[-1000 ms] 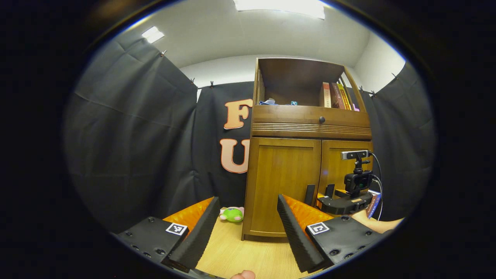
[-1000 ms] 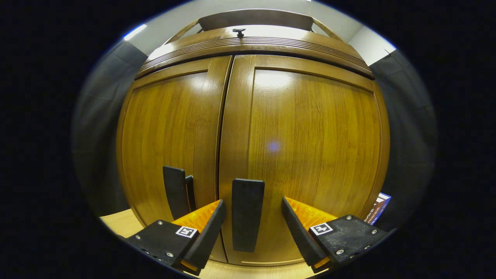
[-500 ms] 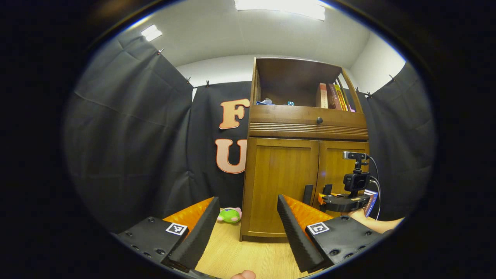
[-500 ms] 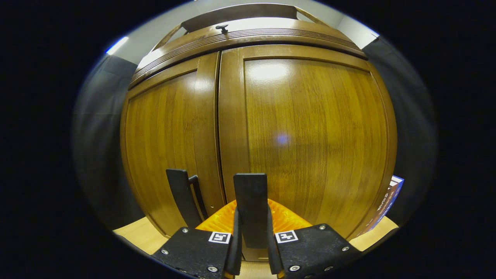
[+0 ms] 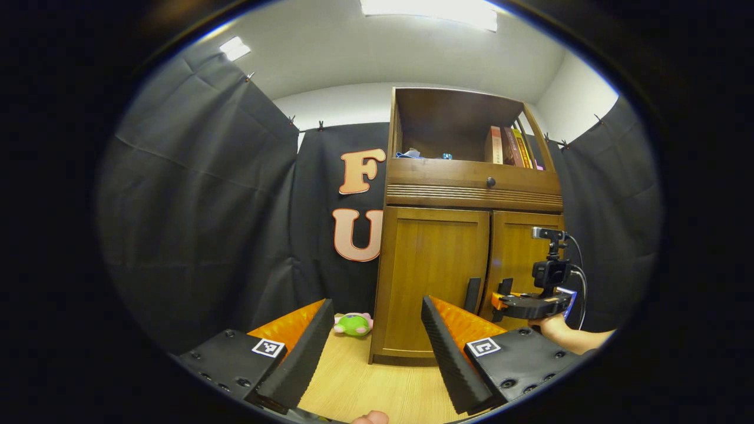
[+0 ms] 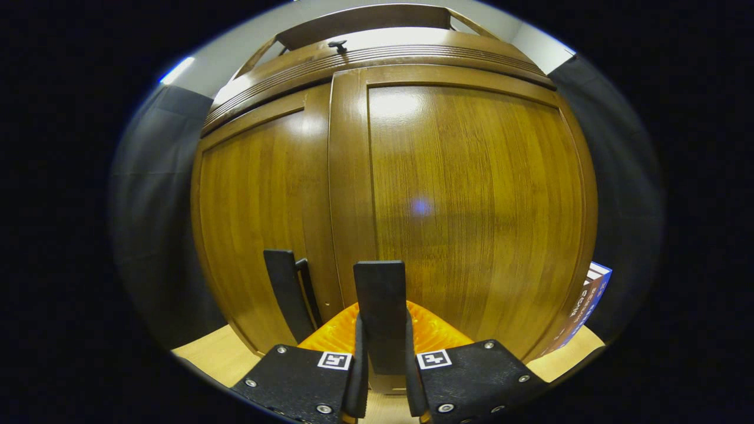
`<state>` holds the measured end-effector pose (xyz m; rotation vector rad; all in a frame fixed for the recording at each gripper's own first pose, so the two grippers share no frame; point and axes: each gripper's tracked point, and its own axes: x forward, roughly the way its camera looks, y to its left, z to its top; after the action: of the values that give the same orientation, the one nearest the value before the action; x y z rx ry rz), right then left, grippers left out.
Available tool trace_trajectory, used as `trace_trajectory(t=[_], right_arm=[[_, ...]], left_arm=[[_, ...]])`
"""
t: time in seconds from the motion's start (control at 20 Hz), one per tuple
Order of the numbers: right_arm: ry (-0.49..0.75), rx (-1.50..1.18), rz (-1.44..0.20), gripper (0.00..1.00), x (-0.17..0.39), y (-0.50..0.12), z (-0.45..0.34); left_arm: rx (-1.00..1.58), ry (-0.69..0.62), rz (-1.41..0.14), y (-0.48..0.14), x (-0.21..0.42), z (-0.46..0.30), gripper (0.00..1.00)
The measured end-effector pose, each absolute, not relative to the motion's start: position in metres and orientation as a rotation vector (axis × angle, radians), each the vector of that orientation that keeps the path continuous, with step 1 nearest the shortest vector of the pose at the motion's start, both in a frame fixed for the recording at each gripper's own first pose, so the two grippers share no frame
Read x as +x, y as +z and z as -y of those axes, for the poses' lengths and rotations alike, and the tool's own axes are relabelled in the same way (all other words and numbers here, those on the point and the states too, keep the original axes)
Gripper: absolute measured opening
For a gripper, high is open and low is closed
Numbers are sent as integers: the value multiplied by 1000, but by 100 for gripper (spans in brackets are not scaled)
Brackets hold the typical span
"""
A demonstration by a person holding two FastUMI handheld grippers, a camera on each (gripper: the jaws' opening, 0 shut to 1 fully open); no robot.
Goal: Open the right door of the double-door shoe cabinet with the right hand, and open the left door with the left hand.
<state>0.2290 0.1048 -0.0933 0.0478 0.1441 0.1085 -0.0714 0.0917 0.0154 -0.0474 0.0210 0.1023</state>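
Cabinet: a wooden shoe cabinet (image 5: 471,247) stands on the pale wood floor (image 5: 365,388) against the black cloth wall, with a drawer knob (image 5: 490,182) above its two doors and books (image 5: 509,147) on the open upper shelf.
Right door: the right door (image 6: 471,206) fills most of the right gripper view; its black bar handle (image 6: 380,312) stands upright near the door's inner edge.
Right tongs: the right tongs (image 6: 383,383) are pressed together on that handle, one finger against each side of its lower part; in the left gripper view they show beside the cabinet front (image 5: 500,294), held by a hand (image 5: 556,327).
Door seam: whether the right door has left its frame cannot be told.
Left door: the left door (image 5: 433,277) lies flat in its frame; its own black handle (image 5: 472,294) sits just beside the seam, left of the gripped one.
Left tongs: the left tongs (image 5: 377,353) are spread wide, pinching nothing, well apart from the cabinet and low over the floor, with the left door's lower part showing between the fingers.
Floor: a green plush toy (image 5: 353,325) lies at the cabinet's left foot.
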Motion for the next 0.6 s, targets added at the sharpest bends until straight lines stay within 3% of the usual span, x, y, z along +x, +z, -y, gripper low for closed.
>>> trace_trajectory(t=[0.6], right_arm=[[137,80,-152,26,122,-86,-59]], left_arm=[[-44,27,-17,14,-64,-63,96]])
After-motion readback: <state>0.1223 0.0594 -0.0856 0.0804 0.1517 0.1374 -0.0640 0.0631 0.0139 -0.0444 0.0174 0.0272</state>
